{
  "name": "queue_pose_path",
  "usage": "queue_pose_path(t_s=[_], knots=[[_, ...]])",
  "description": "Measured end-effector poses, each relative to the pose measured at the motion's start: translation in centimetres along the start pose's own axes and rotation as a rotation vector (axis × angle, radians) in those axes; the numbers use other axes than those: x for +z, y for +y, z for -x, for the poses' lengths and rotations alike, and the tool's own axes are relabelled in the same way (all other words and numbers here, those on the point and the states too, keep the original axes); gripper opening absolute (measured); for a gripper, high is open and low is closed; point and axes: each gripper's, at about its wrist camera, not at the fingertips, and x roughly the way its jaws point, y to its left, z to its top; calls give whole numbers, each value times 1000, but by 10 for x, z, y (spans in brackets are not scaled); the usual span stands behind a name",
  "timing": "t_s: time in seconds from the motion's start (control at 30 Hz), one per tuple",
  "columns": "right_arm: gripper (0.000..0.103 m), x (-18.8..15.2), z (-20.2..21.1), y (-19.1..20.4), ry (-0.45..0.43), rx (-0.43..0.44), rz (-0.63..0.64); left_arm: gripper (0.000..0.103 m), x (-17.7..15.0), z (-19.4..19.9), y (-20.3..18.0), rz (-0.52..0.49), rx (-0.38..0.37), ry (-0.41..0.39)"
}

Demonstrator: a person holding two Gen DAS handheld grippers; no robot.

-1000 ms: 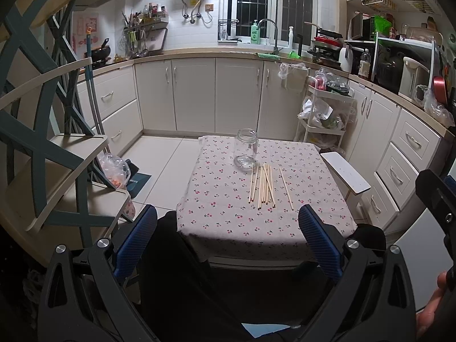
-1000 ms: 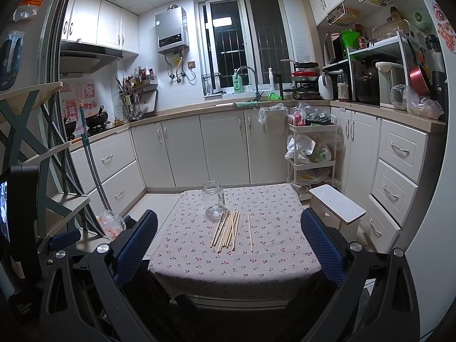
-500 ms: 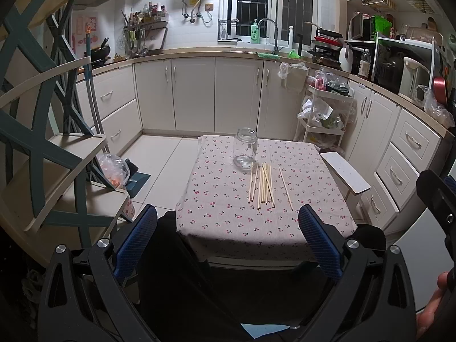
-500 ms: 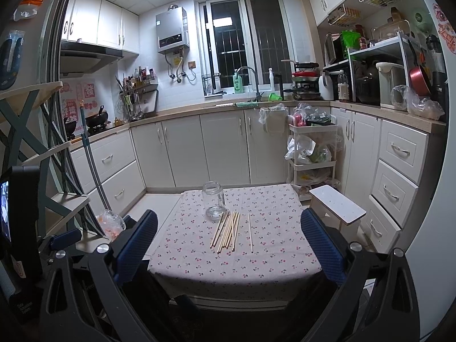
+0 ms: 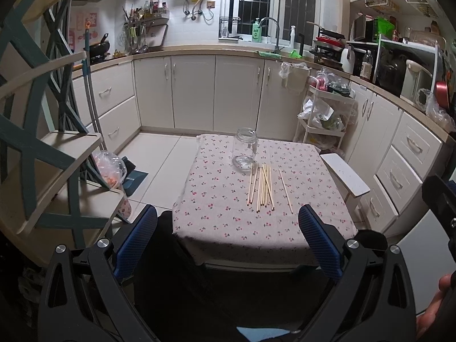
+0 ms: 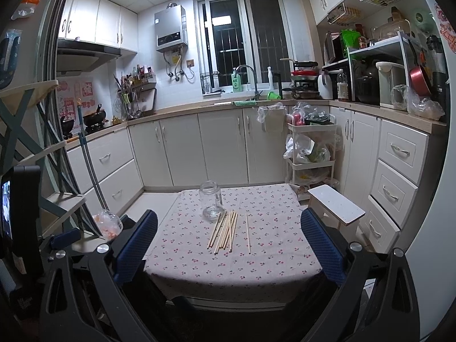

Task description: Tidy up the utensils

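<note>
I am holding both claws back from the surface (image 5: 216, 213), each one spread wide and gripping nothing. Through the left view I am seeing the left claw (image 5: 228, 236) with its ribbed blue pads (image 5: 136, 239) splayed apart, and ahead of it, a little to its right, the chopsticks (image 5: 263, 189) lying on the cherry-print cloth. This view alone is showing me a dark part of the other tool (image 5: 440, 199) at the far right edge, with fingertips (image 5: 433, 310) of the hand below it. Through the right view I am seeing the right claw (image 6: 226, 242), likewise released, with the chopsticks (image 6: 225, 232) straight ahead between its blue pads (image 6: 320, 245); only here am I seeing a small lit screen (image 6: 5, 209) at the left edge. The chopsticks are thin, pale wooden sticks, most bunched in a loose fan, one single stick (image 6: 248, 232) lying apart on the right side. Just beyond their far tips the glass jar (image 6: 211, 201) is standing upright, clear, round, open-mouthed, and seemingly with nothing in it. A white stool (image 6: 336, 203) with a flat rectangular top is standing just beside the surface's right edge.
</note>
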Motion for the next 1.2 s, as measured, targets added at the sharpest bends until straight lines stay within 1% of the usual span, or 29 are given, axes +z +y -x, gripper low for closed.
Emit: queue_pose_path(t_s=[0.03,0.1,0.17,0.2,0.27,0.37,0.4,0.43,0.47,0.57,0.63,0.67,0.73,0.8,0.83,0.87,0.9,0.93,0.97,1.03,1.1,1.13,1.2], knots=[[97,-1,-6,-3,16,9,-25,95,1,-7,1,5,-6,3],[97,-3,-24,-8,43,5,-32,95,4,-25,2,16,-14,20],[97,-6,-47,-16,79,5,-46,95,6,-47,4,26,-18,51],[97,-11,-59,-21,105,10,-73,95,7,-60,5,43,-17,68],[97,-17,-87,-27,159,1,-82,95,9,-83,9,76,-3,92],[97,-27,-126,-33,192,7,-88,95,13,-123,16,109,36,110],[97,-31,-142,-35,223,14,-84,95,15,-136,17,118,45,120],[97,-33,-154,-36,222,25,-87,95,16,-153,18,116,50,140],[97,-37,-170,-38,243,26,-82,95,17,-167,16,99,46,165],[97,-54,-222,-42,339,55,-79,95,21,-211,5,3,41,250],[96,-63,-255,-41,379,65,-72,95,22,-243,0,1,39,278],[94,-68,-272,-42,401,73,-67,95,23,-256,-1,8,29,287],[79,-76,-302,-42,439,65,-58,95,25,-284,-2,7,26,295],[73,-86,-333,-45,477,74,-57,93,28,-310,-6,-7,29,290],[68,-90,-346,-45,495,75,-56,93,30,-323,-9,-19,38,288],[65,-96,-363,-46,522,83,-60,91,30,-338,-13,-31,47,294],[57,-101,-376,-44,542,99,-69,88,33,-351,-14,-34,47,304],[53,-106,-395,-46,570,102,-74,86,34,-363,-16,-36,39,316],[52,-109,-407,-49,594,93,-73,85,36,-377,-18,-42,30,327],[45,-114,-428,-51,621,88,-72,82,37,-403,-26,-67,27,341],[44,-117,-449,-53,632,77,-54,77,38,-426,-35,-86,16,356],[41,-118,-456,-52,642,76,-49,76,38,-437,-39,-97,13,363],[38,-120,-469,-49,659,84,-29,70,36,-456,-43,-110,12,381]])
